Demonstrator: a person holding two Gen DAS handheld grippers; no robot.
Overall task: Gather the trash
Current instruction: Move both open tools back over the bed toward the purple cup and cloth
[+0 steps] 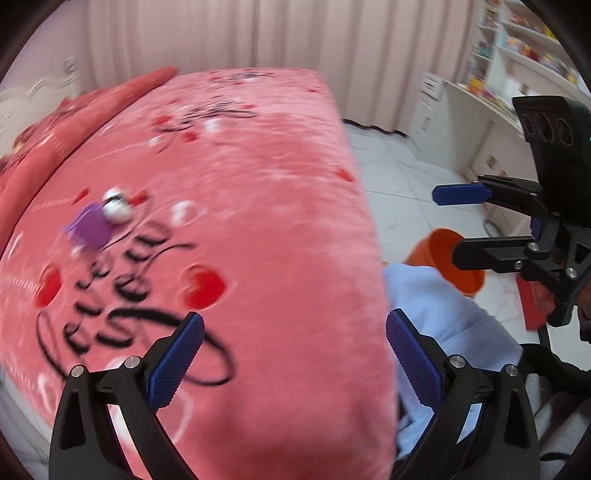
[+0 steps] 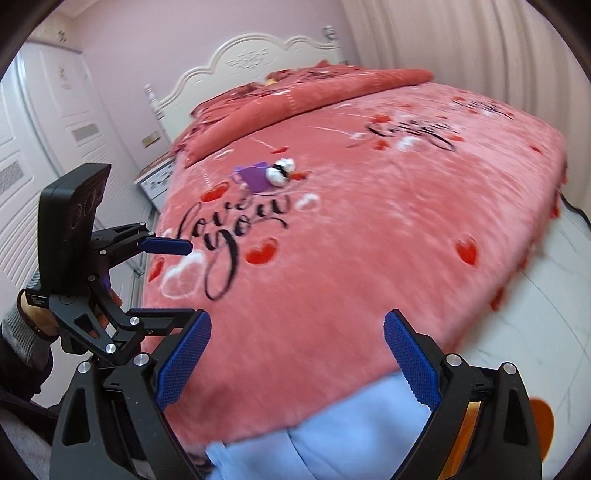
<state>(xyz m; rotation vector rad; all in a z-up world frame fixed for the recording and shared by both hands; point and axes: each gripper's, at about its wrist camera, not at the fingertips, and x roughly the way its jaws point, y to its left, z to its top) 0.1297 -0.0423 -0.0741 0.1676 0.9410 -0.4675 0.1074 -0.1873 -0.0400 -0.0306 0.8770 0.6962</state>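
1. Pink curtains (image 1: 221,33) and a white tiled floor (image 1: 399,177) frame the left wrist view; most of it is filled by a pink blanket (image 1: 258,221) spread over the bed.
2. The left gripper (image 1: 295,365) is seen with its jaws spread wide and nothing between them; it hangs over the blanket's near corner.
3. The trash is judged to be the purple scrap (image 1: 88,229) and the white wad (image 1: 116,208) touching it, lying on the blanket well apart from the gripper, up and to the left. Blur hides what they are made of.
4. An orange bin (image 1: 443,258) stands on the floor to the right of the bed, partly hidden by the right gripper (image 1: 458,221), which is also held open and empty.
5. A white headboard (image 2: 243,62) and a panelled door (image 2: 55,122) close off the right wrist view; the blanket again covers the middle.
6. The right gripper is shown here from behind, jaws wide and empty, at the bed's foot edge above pale blue cloth (image 2: 332,443).
7. The purple scrap and white wad are seen above the black lettering (image 2: 236,225), far ahead of both tools.
8. The reach is best made by one gripper only, lowered steeply so that one finger lands on each side of the wad, without a fold of blanket being pinched.
9. The scrap should be taken separately if it is not caught in the same closing; the bin should be kept within easy reach.
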